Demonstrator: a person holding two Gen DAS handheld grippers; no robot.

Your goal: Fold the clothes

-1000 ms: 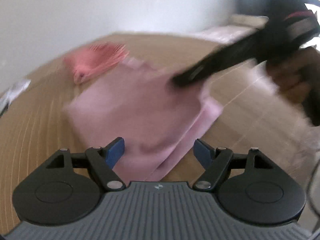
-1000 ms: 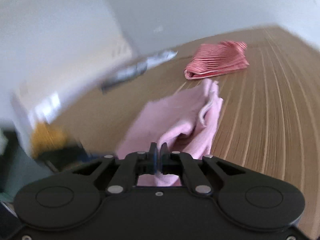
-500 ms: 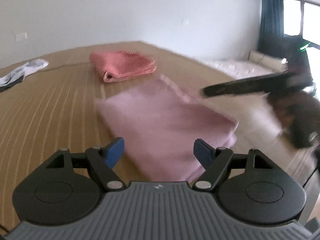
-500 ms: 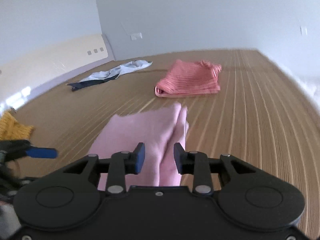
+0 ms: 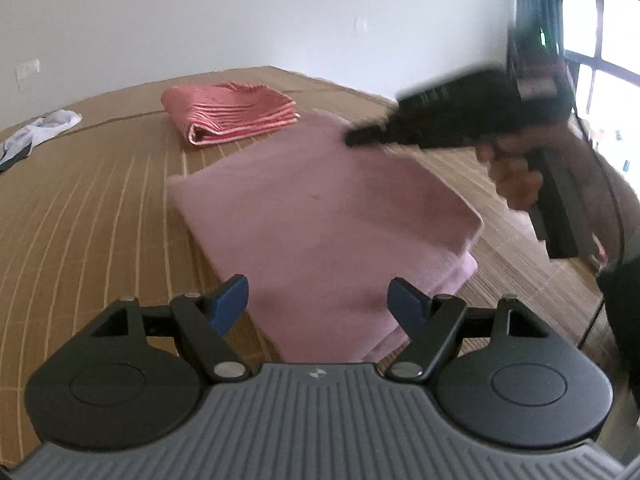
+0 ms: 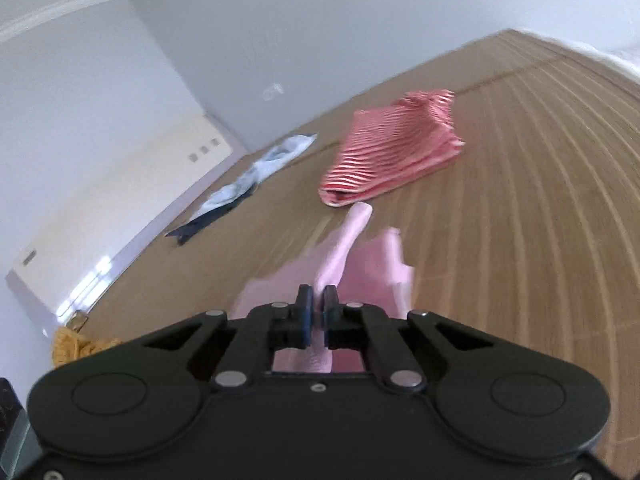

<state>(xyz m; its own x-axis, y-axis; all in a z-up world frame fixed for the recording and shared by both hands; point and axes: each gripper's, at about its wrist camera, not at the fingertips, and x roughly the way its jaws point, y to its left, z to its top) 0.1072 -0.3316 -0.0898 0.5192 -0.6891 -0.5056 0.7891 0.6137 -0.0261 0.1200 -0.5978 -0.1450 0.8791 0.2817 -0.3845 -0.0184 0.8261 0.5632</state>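
Pink cloth [image 5: 320, 216] lies folded on striped mat [image 5: 100, 220], mid-surface, near front edge. Right tool [image 6: 315, 312] pressed together, pinching raised fold of pink cloth at its far right corner. Left tool [image 5: 318, 304] spread wide, hovering above cloth's near edge. Folded red striped cloth [image 5: 230, 112] just beyond, apart. White garment [image 5: 44, 130] near far left edge.
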